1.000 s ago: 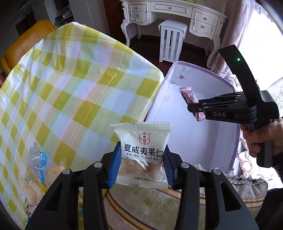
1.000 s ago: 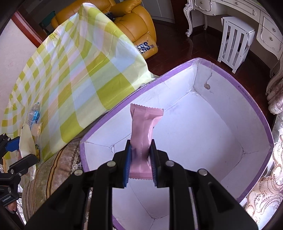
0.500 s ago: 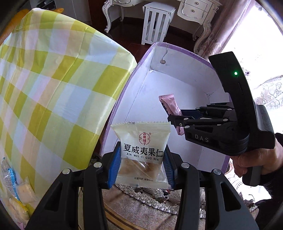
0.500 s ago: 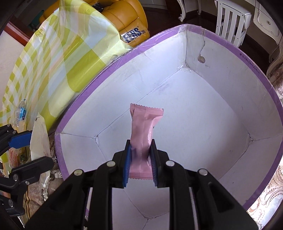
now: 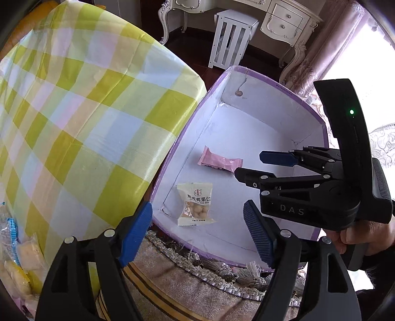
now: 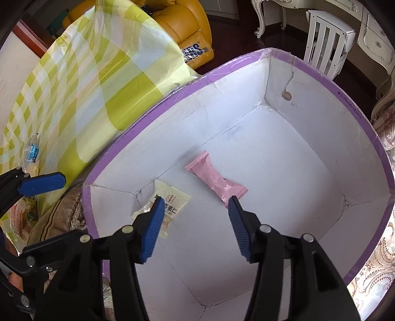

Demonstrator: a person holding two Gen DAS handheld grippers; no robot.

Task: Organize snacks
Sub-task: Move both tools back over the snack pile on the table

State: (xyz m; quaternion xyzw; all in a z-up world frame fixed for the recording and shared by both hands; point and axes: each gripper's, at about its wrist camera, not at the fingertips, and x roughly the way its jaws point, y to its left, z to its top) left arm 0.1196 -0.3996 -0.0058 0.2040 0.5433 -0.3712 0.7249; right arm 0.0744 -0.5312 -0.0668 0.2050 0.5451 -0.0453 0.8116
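On the left, a table under a yellow-and-white checked cloth point(image 5: 81, 118) fills the left-wrist view from nine to twelve o'clock, and more wrapped snacks point(image 5: 17, 256) wait in a loose heap at its eight o'clock corner, likely the supply to be sorted next. Just beside the table edge stands an open box point(image 5: 284, 85) with a purple rim and white inside, seemingly resting on a fringed upholstered seat point(image 5: 197, 286); it appears to be the collecting bin. The left gripper point(image 5: 197, 229) hovers over the box's near corner with its blue pads spreading wide and nothing between them. Directly past them, at the centre of that view, a white nut packet point(image 5: 195, 203) printed with Chinese characters lies flat on the box floor. At one o'clock from it, well apart, a pink twist-ended snack packet point(image 5: 219, 161) lies on the floor too. Further right, the right gripper point(image 6: 195, 222) points down into the box, its jaws also opening and empty, held by a hand point(image 5: 358, 237) at four o'clock in the left view. Both tools tilt steeply down, probably so packets fall inside the walls. Beyond the box stand a white slatted stool point(image 5: 230, 42) and an ornate dresser point(image 5: 286, 18); an orange leather armchair point(image 6: 182, 27) sits behind the table. Nothing blocks the way back to the heap except the raised table edge.
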